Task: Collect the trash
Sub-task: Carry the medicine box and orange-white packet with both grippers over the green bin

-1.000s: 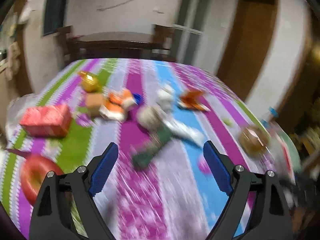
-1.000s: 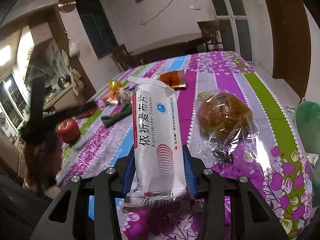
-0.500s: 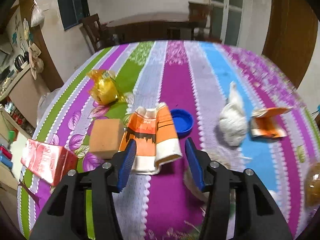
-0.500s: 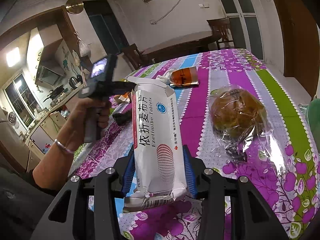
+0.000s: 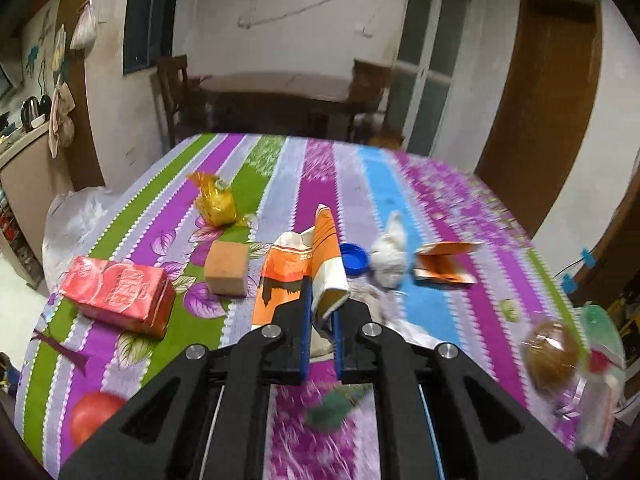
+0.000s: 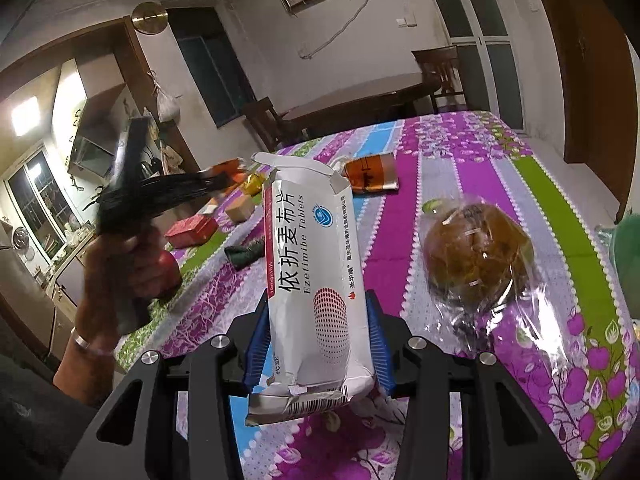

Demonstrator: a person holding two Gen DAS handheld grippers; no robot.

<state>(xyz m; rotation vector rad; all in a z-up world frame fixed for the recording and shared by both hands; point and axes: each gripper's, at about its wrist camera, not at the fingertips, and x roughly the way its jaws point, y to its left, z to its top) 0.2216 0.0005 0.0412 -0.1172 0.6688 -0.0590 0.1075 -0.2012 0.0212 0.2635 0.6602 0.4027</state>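
My left gripper (image 5: 320,308) is shut on a flattened orange-and-white wrapper (image 5: 292,272), pinching its folded right edge a little above the striped tablecloth (image 5: 404,184). My right gripper (image 6: 316,344) is shut on a white tablet box (image 6: 316,264), held upright over the table's near side. In the right wrist view a hand (image 6: 132,264) holds the blurred left gripper at the left. Loose trash lies beyond: a blue cap (image 5: 354,258), a crumpled white tissue (image 5: 390,256), an orange packet (image 5: 444,266) and a gold wrapper (image 5: 216,204).
A tan cube (image 5: 226,268), a red box (image 5: 116,296) and a red apple (image 5: 94,416) sit on the left. A dark green wrapper (image 5: 334,404) lies under the left gripper. A bun in clear plastic (image 6: 476,256) is on the right, with a green object (image 6: 628,252) at the table's edge.
The left gripper's jaws have closed on the orange-and-white wrapper and drawn back with it. The right gripper stays still with the tablet box.
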